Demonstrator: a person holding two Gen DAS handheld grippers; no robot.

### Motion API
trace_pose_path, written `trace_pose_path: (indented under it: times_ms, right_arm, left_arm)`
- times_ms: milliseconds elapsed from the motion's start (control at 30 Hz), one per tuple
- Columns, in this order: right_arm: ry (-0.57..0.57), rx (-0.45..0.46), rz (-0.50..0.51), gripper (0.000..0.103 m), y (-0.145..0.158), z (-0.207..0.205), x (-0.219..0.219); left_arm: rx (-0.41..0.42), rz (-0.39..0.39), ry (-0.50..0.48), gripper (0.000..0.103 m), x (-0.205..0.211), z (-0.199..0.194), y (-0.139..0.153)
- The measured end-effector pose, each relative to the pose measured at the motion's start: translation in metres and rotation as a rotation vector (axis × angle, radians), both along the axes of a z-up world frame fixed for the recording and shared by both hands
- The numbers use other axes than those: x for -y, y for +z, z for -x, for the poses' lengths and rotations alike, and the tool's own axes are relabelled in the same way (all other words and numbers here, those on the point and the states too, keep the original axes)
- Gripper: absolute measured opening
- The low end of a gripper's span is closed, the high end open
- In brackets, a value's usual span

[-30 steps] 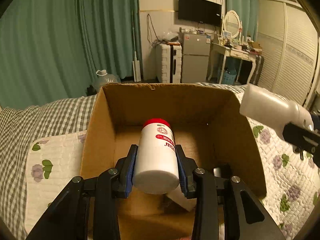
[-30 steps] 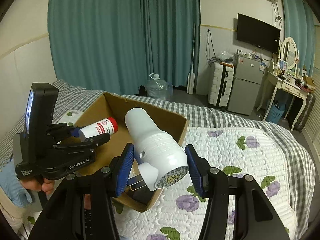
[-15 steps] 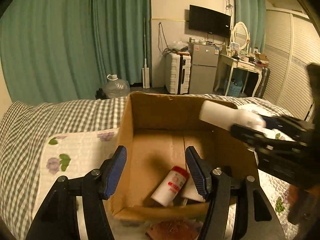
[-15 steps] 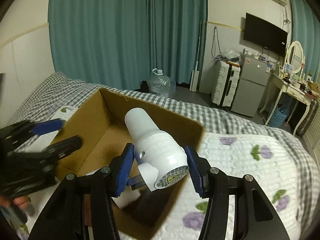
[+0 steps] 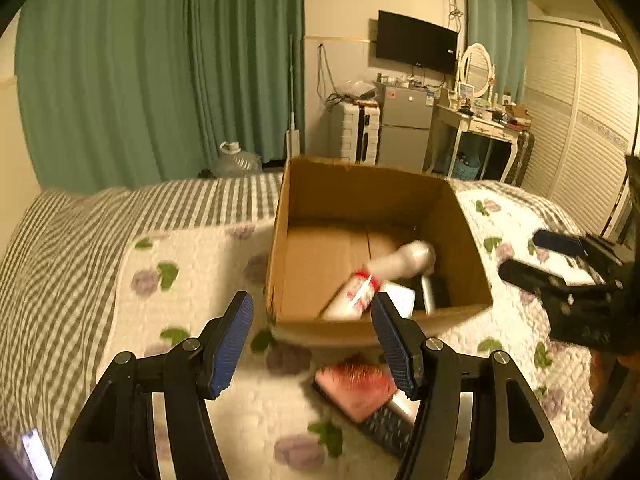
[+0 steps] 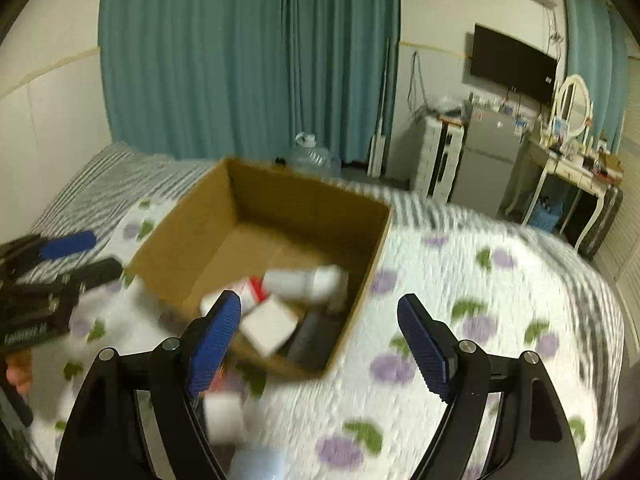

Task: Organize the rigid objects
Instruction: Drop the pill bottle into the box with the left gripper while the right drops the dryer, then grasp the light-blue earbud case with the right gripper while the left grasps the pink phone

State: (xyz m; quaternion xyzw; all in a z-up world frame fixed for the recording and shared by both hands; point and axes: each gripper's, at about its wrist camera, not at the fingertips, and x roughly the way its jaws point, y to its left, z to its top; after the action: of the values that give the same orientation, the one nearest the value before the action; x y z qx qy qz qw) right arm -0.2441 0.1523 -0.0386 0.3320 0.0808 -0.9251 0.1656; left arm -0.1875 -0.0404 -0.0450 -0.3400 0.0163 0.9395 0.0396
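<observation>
An open cardboard box (image 5: 360, 196) stands on the quilted bed. In it lie a white bottle with a red cap (image 5: 352, 294), a larger white cylindrical item (image 5: 404, 258), a small white carton (image 6: 268, 326) and a dark object (image 6: 312, 336). My left gripper (image 5: 312, 344) hangs open and empty just before the box's near wall. At the box's right side my right gripper (image 6: 320, 340) has its jaws opening with nothing between them. Each gripper shows in the other's view: the right gripper (image 5: 540, 258) and the left gripper (image 6: 80, 258).
On the quilt before the box lie a pink flat item (image 5: 354, 390) and a dark remote (image 5: 386, 428). A blurred white object (image 6: 224, 416) and a pale blue one (image 6: 256, 464) lie near my right gripper. A fridge, dresser and curtains stand beyond the bed.
The left gripper let go of the red-capped bottle, which now lies in the box, and drew back. The right gripper released the white cylindrical item into the box and pulled away.
</observation>
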Motion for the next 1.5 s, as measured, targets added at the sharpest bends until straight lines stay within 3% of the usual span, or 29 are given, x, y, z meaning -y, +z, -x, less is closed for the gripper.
trace_pose_path:
  times_ms: [133, 200, 333, 433, 467, 500, 800, 1067, 1167, 1500]
  right_arm:
    - [0.028, 0.069, -0.054, 0.081, -0.032, -0.027, 0.004]
    - [0.052, 0.148, -0.081, 0.081, -0.062, -0.039, 0.007]
    - [0.089, 0.244, -0.137, 0.080, -0.103, -0.042, 0.014]
    - [0.105, 0.297, -0.125, 0.074, -0.115, -0.032, 0.019]
    - [0.102, 0.316, -0.135, 0.065, -0.120, -0.030, 0.019]
    - [0.115, 0.342, -0.123, 0.050, -0.123, -0.028, 0.019]
    - [0.064, 0.283, -0.061, 0.050, -0.103, -0.024, 0.002]
    - [0.066, 0.276, -0.050, 0.050, -0.100, -0.020, 0.000]
    - [0.064, 0.282, -0.046, 0.050, -0.102, -0.019, 0.001]
    - [0.061, 0.279, -0.039, 0.050, -0.101, -0.020, 0.001]
  left_arm:
    - [0.055, 0.004, 0.027, 0.064, 0.003, -0.017, -0.028]
    - [0.092, 0.009, 0.028, 0.064, 0.003, -0.025, -0.047]
    - [0.177, 0.000, 0.034, 0.064, 0.000, -0.028, -0.076]
    - [0.176, 0.000, 0.019, 0.064, -0.006, -0.030, -0.079]
    - [0.173, 0.000, 0.013, 0.064, -0.007, -0.032, -0.080]
    - [0.174, -0.003, 0.005, 0.064, -0.009, -0.032, -0.080]
    - [0.249, -0.052, -0.029, 0.064, -0.026, -0.025, -0.093]
    - [0.290, -0.043, 0.016, 0.064, -0.023, 0.005, -0.114]
    - [0.282, -0.089, 0.004, 0.064, -0.018, 0.014, -0.117]
    - [0.271, -0.056, -0.069, 0.061, -0.028, 0.033, -0.126]
